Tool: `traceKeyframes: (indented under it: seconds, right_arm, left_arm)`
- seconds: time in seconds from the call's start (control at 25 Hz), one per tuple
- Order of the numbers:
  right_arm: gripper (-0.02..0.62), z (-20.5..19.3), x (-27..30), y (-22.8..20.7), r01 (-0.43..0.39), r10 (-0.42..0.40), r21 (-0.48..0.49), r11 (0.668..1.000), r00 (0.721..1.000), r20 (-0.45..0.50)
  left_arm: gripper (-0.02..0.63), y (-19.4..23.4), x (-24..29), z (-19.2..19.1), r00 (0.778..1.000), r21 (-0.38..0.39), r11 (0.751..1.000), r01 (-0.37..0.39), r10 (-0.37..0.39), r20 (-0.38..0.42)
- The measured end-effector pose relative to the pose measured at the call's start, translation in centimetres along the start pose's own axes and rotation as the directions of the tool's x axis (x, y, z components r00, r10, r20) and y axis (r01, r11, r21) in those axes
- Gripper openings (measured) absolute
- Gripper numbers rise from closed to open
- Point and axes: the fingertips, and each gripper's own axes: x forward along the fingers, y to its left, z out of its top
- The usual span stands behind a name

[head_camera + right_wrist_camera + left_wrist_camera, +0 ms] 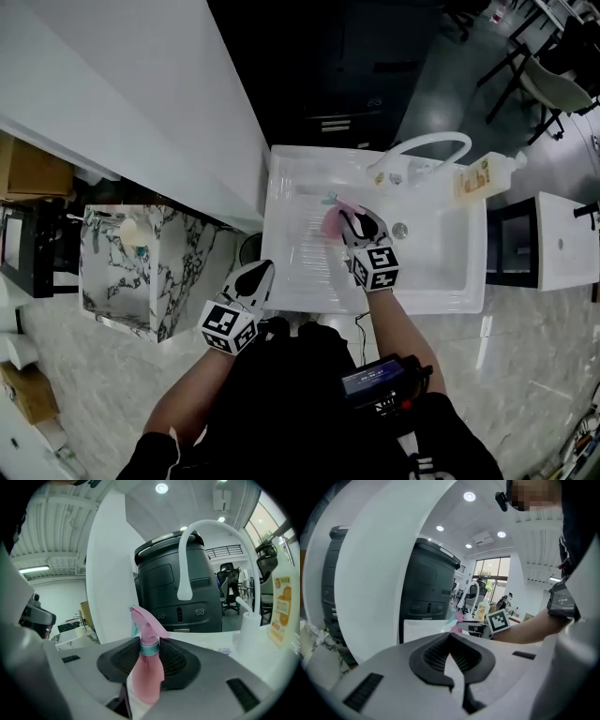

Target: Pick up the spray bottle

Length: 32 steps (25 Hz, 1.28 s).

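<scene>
A single spray bottle (pixel 146 672) is gripped between the jaws of the right gripper (pixel 150 645), whose ribbed black pads are pressed against its two sides. The bottle is held upright. Its body is a translucent pink, a teal ring is set around the neck, and a pink trigger head is seen on top, rising above the pads. Whether any liquid is inside cannot be told.

In the head view the bottle (pixel 331 221) is held at the tips of the right gripper (pixel 354 220), over the basin of one white sink (pixel 450 272). Whether the bottle is touching the sink floor cannot be told. One round drain (pixel 400 230) is seen in the basin, just beside the right jaws.

Beyond those jaws, one arched white faucet (pixel 187 550) is mounted at the far edge of the sink. Off to their right, one pale bottle with an orange label (pixel 281 606) is stood on the sink's rim. One large dark grey machine (pixel 178 588) is seen behind the faucet.

The left gripper (pixel 451 637) is held closed, pad tips together, with nothing between them. It (pixel 261 272) is kept at the near edge of the sink, well apart from the spray bottle, which is seen far ahead of its jaws.

Two grippers are counted in all.
</scene>
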Motion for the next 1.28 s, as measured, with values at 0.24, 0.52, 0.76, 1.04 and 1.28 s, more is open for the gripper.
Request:
traceKeyframes:
  seconds: [0.24,0.52,0.76,1.04,1.28]
  right_arm:
    - [0.146,0.0,-2.4,-0.3,0.042,-0.042,0.023,0.999,0.999,0.012]
    - [0.146,0.7,-5.8,-0.8,0.144,-0.145,0.047,0.989,0.989,0.039]
    - [0.146,0.7,-9.5,-1.1,0.234,-0.238,0.072,0.970,0.970,0.052]
    - [0.146,1.3,-13.5,-1.4,0.331,-0.337,0.077,0.940,0.939,0.075]
    - [0.146,0.7,-17.6,-0.3,0.400,-0.409,0.102,0.911,0.908,0.087]
  left_arm:
    - [0.008,-0.5,1.0,0.7,0.996,0.017,0.996,0.085,-0.085,-0.002]
    - [0.008,-0.6,1.8,1.2,0.981,0.046,0.980,0.195,-0.194,-0.017]
    - [0.008,-1.0,2.2,1.7,0.961,0.067,0.959,0.276,-0.275,-0.028]
    - [0.008,-2.0,3.1,2.3,0.926,0.098,0.921,0.378,-0.376,-0.038]
    - [0.008,-3.8,2.9,1.9,0.891,0.116,0.884,0.453,-0.450,-0.056]
